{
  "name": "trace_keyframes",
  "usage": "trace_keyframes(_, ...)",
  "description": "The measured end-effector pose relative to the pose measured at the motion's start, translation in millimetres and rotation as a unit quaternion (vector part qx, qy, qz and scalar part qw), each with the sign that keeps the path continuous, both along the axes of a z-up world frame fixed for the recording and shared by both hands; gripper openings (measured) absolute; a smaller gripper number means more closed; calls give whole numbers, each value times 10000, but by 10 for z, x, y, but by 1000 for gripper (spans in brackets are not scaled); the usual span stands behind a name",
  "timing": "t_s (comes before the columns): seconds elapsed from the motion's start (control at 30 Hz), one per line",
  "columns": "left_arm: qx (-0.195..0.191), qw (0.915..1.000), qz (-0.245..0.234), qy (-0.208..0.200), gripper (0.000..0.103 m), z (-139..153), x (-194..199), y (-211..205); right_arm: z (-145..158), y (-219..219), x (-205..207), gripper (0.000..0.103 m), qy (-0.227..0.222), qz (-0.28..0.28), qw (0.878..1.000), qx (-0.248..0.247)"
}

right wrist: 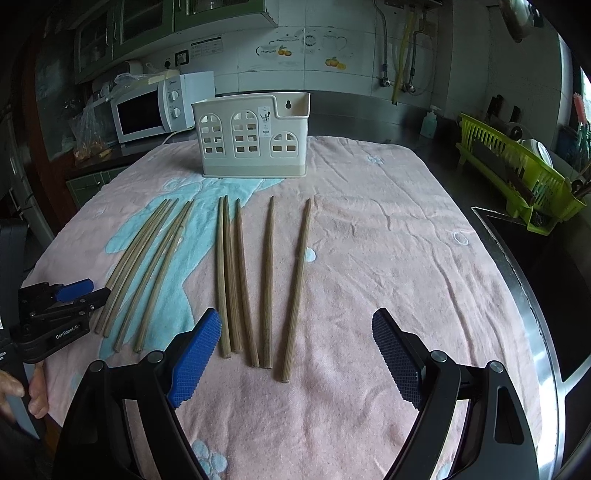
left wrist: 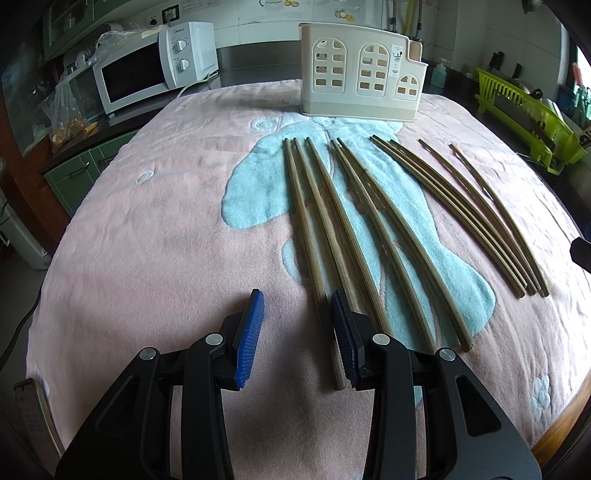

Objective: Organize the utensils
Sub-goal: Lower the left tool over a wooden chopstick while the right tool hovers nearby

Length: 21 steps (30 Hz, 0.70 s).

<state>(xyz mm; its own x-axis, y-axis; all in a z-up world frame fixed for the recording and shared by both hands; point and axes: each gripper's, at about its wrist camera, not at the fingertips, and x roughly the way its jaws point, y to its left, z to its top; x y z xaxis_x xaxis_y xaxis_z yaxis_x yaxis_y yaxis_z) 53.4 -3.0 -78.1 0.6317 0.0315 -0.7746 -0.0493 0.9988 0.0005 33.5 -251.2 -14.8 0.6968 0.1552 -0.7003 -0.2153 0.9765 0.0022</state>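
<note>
we see nothing sorted yet: all chopsticks [right wrist: 236, 280] lie flat on the towel [right wrist: 388, 258], near side of the empty-looking holder [right wrist: 251, 136]. left gripper [left wrist: 297, 332] and right gripper [right wrist: 295, 354] both released, grasping nothing.

Home kitchen: white microwave [right wrist: 147, 110] on counter, green cabinets [right wrist: 122, 29], tiled wall with fruit decals, green dish rack [right wrist: 517, 177], soap bottle [right wrist: 429, 123], exposed pipes [right wrist: 402, 55].
</note>
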Motion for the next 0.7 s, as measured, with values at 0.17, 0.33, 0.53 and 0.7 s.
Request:
trace_keyframes(0.17,-3,10000,29,12,38,6,-2,-9,-28,-25,-9,81,19,30,10000,48)
trace_keyframes(0.33,1,10000,21,10,38,9,-2,-16,-63,-56,-9,81,66,20,9999,92)
trace_keyframes(0.53,1,10000,-5,-5,38,15,-9,-22,-79,-74,-21,74,88,48,9998,153)
trace_keyframes(0.7,-6,10000,-34,-23,38,16,-15,-17,-103,-92,-39,65,116,66,9998,161)
